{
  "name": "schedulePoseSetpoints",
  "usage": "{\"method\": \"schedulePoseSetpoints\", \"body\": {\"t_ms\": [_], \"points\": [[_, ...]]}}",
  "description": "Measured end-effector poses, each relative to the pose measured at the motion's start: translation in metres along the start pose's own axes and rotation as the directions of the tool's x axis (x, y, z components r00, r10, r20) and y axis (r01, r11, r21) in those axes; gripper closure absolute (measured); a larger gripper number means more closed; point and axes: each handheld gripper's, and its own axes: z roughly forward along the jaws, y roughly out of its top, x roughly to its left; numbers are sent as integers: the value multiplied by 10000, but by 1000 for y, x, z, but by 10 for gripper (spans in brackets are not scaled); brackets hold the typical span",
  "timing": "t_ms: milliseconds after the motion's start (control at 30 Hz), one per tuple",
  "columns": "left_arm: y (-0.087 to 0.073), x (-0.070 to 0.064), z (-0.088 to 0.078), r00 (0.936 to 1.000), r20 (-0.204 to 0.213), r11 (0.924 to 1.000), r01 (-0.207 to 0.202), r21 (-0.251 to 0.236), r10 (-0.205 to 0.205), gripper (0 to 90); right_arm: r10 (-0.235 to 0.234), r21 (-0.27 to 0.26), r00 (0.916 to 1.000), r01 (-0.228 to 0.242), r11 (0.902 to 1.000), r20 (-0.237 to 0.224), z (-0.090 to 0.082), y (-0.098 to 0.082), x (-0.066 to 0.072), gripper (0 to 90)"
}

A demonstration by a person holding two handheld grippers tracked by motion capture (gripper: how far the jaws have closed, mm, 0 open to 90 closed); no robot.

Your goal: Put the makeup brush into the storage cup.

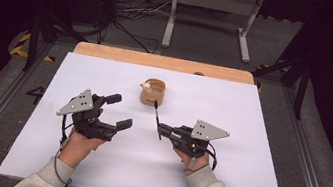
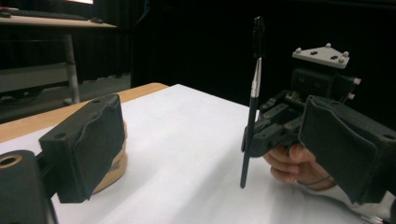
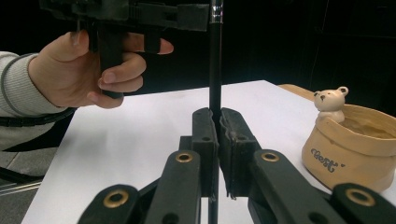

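My right gripper (image 1: 161, 127) is shut on a thin black brush (image 1: 156, 116) with a silver collar and a bristled tip. In the right gripper view the pads (image 3: 232, 130) clamp the brush stem (image 3: 215, 60), which rises straight up. The left gripper view has the brush (image 2: 252, 107) standing upright in the right gripper (image 2: 257, 137), bristles on top. My left gripper (image 1: 119, 111) is open with nothing between its pads, held above the table to the left of the brush. A tan cup (image 1: 153, 92) with a small bear figure (image 3: 330, 103) on its rim stands behind both grippers.
The white board (image 1: 233, 109) covers a wooden table (image 1: 159, 61). The cup (image 3: 350, 144) sits right of my right gripper's jaws and partly behind my left jaw (image 2: 114, 163). A metal stand (image 1: 213, 10) and cables lie on the floor beyond.
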Motion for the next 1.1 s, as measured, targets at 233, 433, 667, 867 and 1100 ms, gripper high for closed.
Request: {"method": "schedulePoseSetpoints", "body": {"t_ms": [233, 433, 667, 867, 1100], "points": [[5, -6, 20, 9995, 316, 9997, -61, 235, 54, 156, -25, 21, 10000, 25, 10000, -46, 2, 0, 1, 852], [5, -10, 37, 9989, 455, 9985, 49, 550, -74, 281, -88, 25, 9999, 89, 10000, -86, 2, 0, 2, 852], [5, -13, 45, 9975, 696, 9976, -152, 681, 105, 509, -106, 53, 9999, 106, 9999, -99, 2, 0, 2, 852], [4, -15, 46, 9969, 780, 9982, 9, 594, -55, 663, -93, 72, 9999, 94, 9999, -94, 3, 0, 3, 852], [5, -17, 48, 9974, 707, 9985, -134, 533, 97, 716, -51, 180, 9999, 53, 9998, -110, 5, -1, 2, 852]]}}
